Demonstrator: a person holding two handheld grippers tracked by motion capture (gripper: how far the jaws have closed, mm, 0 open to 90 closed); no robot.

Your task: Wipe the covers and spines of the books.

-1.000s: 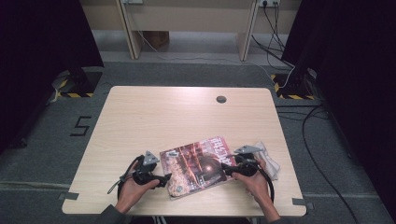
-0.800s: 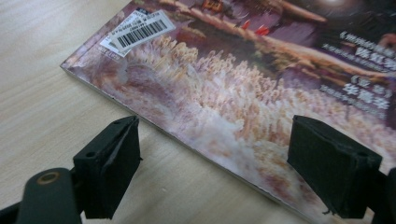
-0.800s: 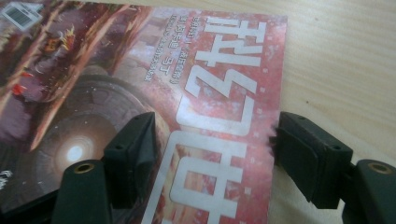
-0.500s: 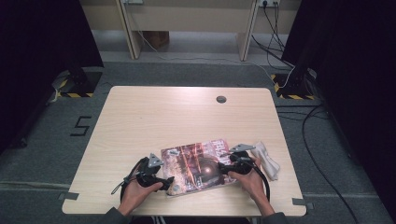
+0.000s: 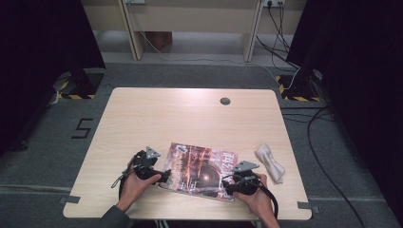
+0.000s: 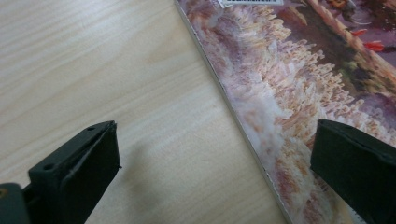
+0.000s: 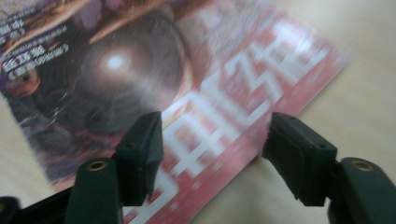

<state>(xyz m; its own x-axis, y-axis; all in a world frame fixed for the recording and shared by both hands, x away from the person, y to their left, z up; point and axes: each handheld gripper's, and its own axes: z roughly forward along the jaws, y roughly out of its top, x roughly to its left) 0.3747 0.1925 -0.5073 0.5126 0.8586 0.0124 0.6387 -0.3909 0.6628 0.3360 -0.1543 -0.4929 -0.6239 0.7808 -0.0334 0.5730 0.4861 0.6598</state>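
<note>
Glossy red-and-purple magazine (image 5: 202,169) flat on pale wooden table (image 5: 190,118), near the 6 o'clock edge. Left gripper (image 5: 164,176) at its 9 o'clock edge, jaws wide, straddling that edge, gripping nothing. Right gripper (image 5: 227,183) at its 4 o'clock corner, jaws just closing, apart over the cover. Crumpled white cloth (image 5: 270,163) at 3 o'clock.

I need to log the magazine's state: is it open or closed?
Closed: the glossy red-and-purple magazine lies flat on the wooden table, its front cover facing up, no inner pages showing.
</note>
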